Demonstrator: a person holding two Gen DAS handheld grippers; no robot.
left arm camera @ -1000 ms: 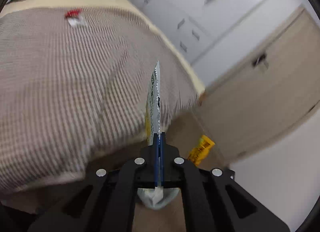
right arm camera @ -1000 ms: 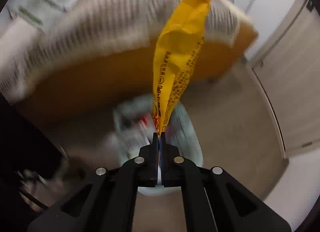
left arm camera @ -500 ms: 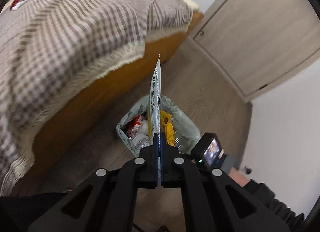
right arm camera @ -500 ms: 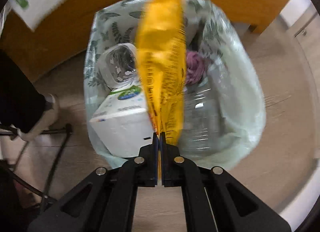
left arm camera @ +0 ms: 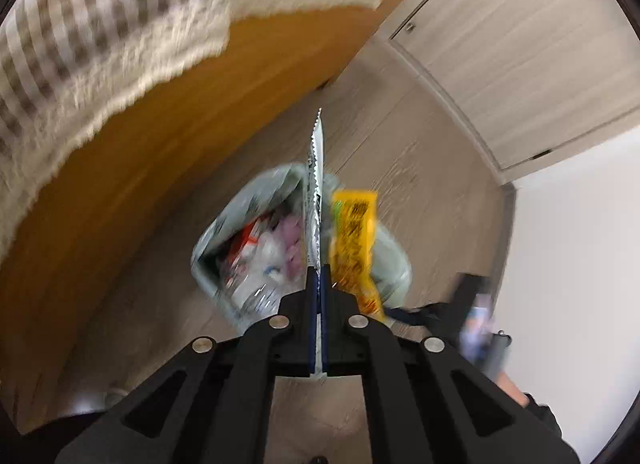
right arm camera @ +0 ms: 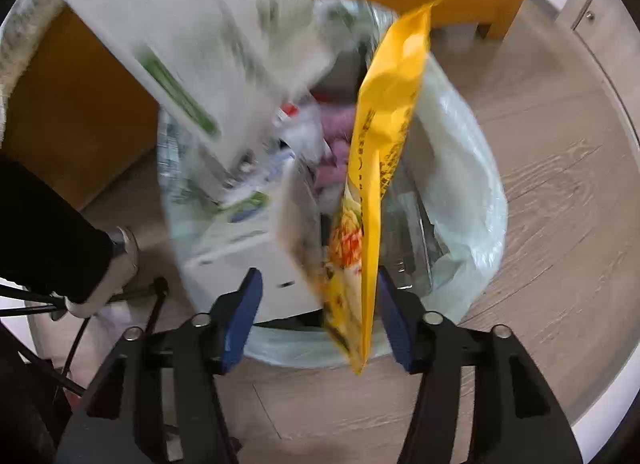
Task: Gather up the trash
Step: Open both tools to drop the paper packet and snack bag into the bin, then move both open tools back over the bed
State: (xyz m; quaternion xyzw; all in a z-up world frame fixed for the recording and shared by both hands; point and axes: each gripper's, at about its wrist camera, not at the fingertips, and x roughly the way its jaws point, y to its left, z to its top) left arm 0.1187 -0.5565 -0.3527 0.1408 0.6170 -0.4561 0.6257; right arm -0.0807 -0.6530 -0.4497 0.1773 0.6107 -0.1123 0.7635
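Right wrist view: wood floor [right arm camera: 560,183], lined bin [right arm camera: 472,167]; right hand-held gripper [right arm camera: 320,312] spread wide, left hand-held gripper [left arm camera: 318,288] pinching a wrapper [left arm camera: 315,183].

A yellow wrapper [right arm camera: 380,167] hangs upright over the full bin [right arm camera: 472,199]. A white wrapper [left arm camera: 315,199] stands over it too.
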